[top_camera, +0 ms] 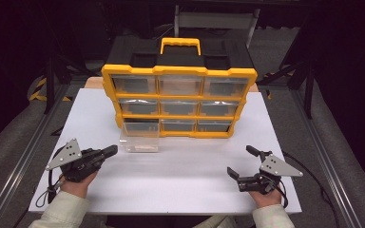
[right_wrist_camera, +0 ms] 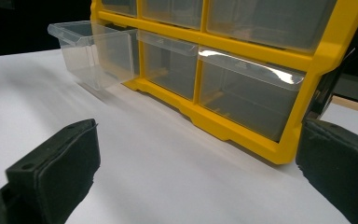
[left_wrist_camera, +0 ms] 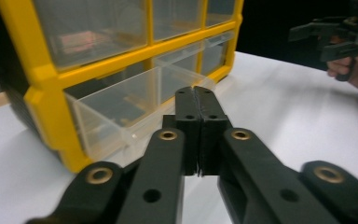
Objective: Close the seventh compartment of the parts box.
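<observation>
White table, both grippers low.

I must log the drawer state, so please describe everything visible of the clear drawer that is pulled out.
The clear drawer is a see-through plastic box with a lip along its front rim. It sits in the bottom-left slot of the yellow organizer, pulled far out yet level, its front part over the white table. Something pale lies inside; what it is cannot be told. The left tool, shut, hovers just beside it, apart.
</observation>
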The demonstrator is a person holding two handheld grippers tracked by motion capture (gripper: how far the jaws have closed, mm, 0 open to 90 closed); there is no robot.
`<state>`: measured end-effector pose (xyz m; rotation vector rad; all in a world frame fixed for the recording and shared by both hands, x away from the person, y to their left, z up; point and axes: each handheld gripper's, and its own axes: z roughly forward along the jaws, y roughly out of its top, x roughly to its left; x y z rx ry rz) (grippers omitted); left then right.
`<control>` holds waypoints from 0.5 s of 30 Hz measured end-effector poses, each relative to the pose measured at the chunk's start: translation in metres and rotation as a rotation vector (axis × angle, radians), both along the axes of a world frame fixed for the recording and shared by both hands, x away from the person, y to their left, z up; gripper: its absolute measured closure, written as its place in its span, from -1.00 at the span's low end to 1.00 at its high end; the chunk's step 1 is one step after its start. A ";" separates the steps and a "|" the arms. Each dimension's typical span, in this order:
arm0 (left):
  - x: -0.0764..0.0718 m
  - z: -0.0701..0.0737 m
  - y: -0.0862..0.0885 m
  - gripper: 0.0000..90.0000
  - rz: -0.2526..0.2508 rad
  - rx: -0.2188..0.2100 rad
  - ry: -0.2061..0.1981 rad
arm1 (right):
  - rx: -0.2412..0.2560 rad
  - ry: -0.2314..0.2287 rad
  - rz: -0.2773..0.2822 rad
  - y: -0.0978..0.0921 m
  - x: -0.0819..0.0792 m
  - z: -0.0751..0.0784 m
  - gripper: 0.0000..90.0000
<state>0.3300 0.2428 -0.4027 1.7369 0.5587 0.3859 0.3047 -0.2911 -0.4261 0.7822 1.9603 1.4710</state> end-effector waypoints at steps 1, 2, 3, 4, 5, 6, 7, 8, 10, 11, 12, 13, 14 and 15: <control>0.001 0.001 -0.001 0.99 -0.009 -0.004 0.000 | 0.001 0.001 0.000 0.000 0.000 0.000 -0.99; 0.002 0.002 -0.002 0.99 -0.017 -0.005 0.005 | 0.004 0.002 0.001 0.000 0.000 0.000 -0.99; 0.003 0.002 -0.003 0.99 -0.026 -0.008 0.013 | 0.004 0.001 0.001 0.000 0.000 0.000 -0.99; 0.004 0.003 -0.005 0.99 -0.035 -0.008 0.016 | 0.003 0.002 0.001 0.000 0.000 0.000 -0.99; 0.005 0.003 -0.006 0.99 -0.039 -0.004 0.020 | 0.002 0.002 0.001 0.000 0.000 0.000 -0.99; 0.006 0.003 -0.008 0.99 -0.046 0.003 0.027 | 0.003 0.003 0.003 0.000 0.000 0.000 -0.99; 0.008 0.004 -0.010 0.99 -0.054 0.007 0.031 | 0.002 0.003 0.004 0.000 0.000 0.000 -0.99; 0.009 0.004 -0.012 0.99 -0.068 0.011 0.037 | 0.003 0.005 0.003 0.000 0.000 -0.001 -0.99; 0.013 0.005 -0.016 0.99 -0.091 0.015 0.047 | 0.001 0.006 0.002 0.000 0.000 -0.001 -0.99; 0.016 0.006 -0.019 0.99 -0.106 0.024 0.057 | 0.002 0.006 0.002 0.000 0.000 -0.001 -0.99; 0.019 0.007 -0.022 0.99 -0.125 0.029 0.066 | 0.001 0.006 0.002 0.000 0.000 -0.001 -0.99; 0.021 0.007 -0.024 0.99 -0.136 0.038 0.073 | 0.001 0.007 0.002 0.000 0.000 -0.001 -0.99; 0.024 0.007 -0.028 0.99 -0.143 0.062 0.096 | 0.001 0.006 0.004 0.000 0.000 -0.001 -0.99; 0.025 0.007 -0.030 0.99 -0.146 0.073 0.106 | 0.002 0.010 0.004 0.000 0.001 -0.001 -0.99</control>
